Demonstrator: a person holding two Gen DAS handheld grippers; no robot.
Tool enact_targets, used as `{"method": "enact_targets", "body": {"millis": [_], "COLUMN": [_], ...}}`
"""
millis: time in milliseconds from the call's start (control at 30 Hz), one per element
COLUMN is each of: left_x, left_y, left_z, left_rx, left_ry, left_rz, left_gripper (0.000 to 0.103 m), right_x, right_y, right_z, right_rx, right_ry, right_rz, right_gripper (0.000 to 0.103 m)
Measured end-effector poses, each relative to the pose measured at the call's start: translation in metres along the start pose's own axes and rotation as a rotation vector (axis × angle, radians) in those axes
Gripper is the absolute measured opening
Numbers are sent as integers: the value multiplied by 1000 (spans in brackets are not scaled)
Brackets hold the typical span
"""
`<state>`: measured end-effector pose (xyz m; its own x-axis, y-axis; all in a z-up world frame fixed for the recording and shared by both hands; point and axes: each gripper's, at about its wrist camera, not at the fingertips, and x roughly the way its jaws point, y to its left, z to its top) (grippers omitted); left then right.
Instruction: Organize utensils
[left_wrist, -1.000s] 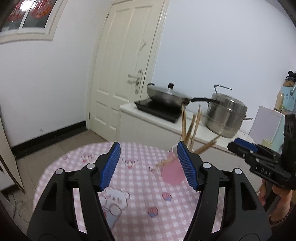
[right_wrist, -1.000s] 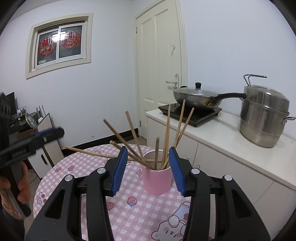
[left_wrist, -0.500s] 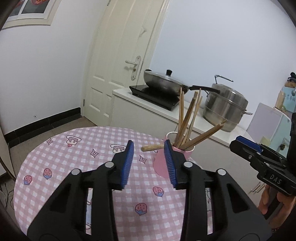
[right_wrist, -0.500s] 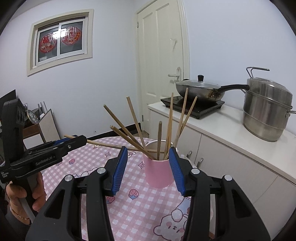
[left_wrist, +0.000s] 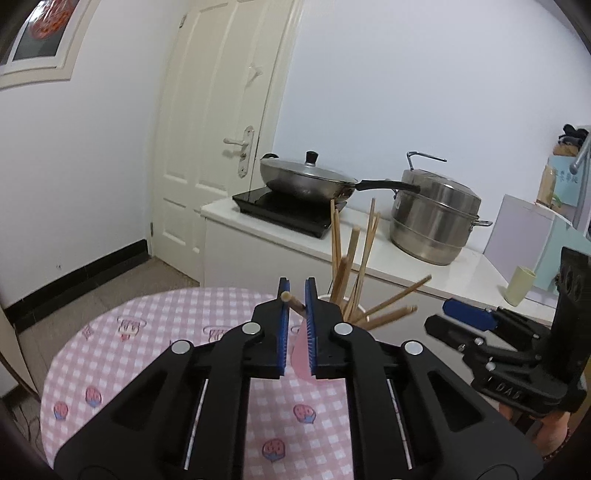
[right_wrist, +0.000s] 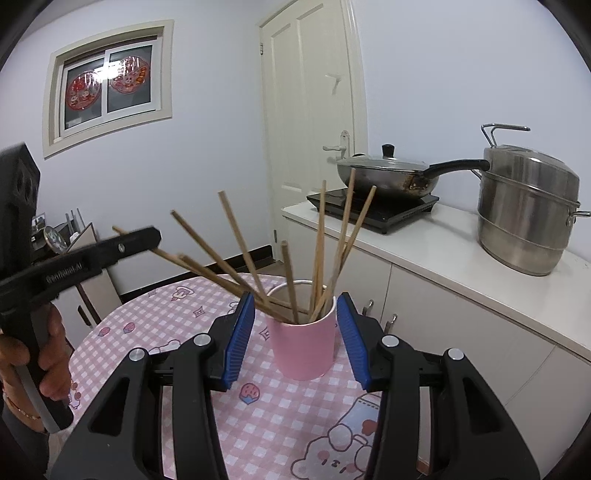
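Through the left wrist view, we see our left tongs (left_wrist: 296, 295) nearly together, clamped on the end of one chopstick (left_wrist: 293, 301) that crosses the narrow gap between the blue pads (left_wrist: 283, 328). The pink cup (left_wrist: 301, 349) stands just beyond those pads on the pink checked counter (left_wrist: 147, 339), mostly hidden by them, with the other chopsticks (left_wrist: 354, 266) fanning up and to the right out of it. Farther right, our right tongs (left_wrist: 467, 315) show from the side, near the cup.

Through the right wrist view, our right tongs (right_wrist: 295, 317) stand wide apart, one blue pad (right_wrist: 240, 332) on each side of the pink cup (right_wrist: 304, 339); we cannot tell whether the pads touch its wall. The cup stands upright on the counter (right_wrist: 177, 321), holding the bundle of chopsticks (right_wrist: 321, 243), some near vertical, some leaning far left. At the left, our left tongs (right_wrist: 147, 236) grip the highest end of the chopstick (right_wrist: 173, 258) that leans lowest, well above the counter. Behind, a lidded wok (right_wrist: 388, 173) and a steel steamer pot (right_wrist: 528, 206) sit on the white kitchen worktop (right_wrist: 443, 251).
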<state>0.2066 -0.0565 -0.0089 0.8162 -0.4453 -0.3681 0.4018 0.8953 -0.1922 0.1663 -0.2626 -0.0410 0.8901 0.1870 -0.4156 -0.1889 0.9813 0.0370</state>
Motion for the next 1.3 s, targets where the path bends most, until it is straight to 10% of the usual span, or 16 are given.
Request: {"method": "enact_targets", "body": {"millis": [800, 933, 1300], "left_x": [36, 17, -28], "left_y": [-3, -2, -6], "left_z": [19, 14, -1], "left_rx": [-22, -21, 35], "left_ry": [103, 60, -4], "left_rz": [-62, -28, 64], "left_gripper": [10, 64, 65], "right_x": [11, 0, -30], "right_y": [-10, -2, 23], "right_z": [3, 5, 2], "right_rx": [30, 17, -20], "right_ry": [-6, -26, -86], "right_rz": [15, 20, -30], "right_gripper": [45, 46, 50]}}
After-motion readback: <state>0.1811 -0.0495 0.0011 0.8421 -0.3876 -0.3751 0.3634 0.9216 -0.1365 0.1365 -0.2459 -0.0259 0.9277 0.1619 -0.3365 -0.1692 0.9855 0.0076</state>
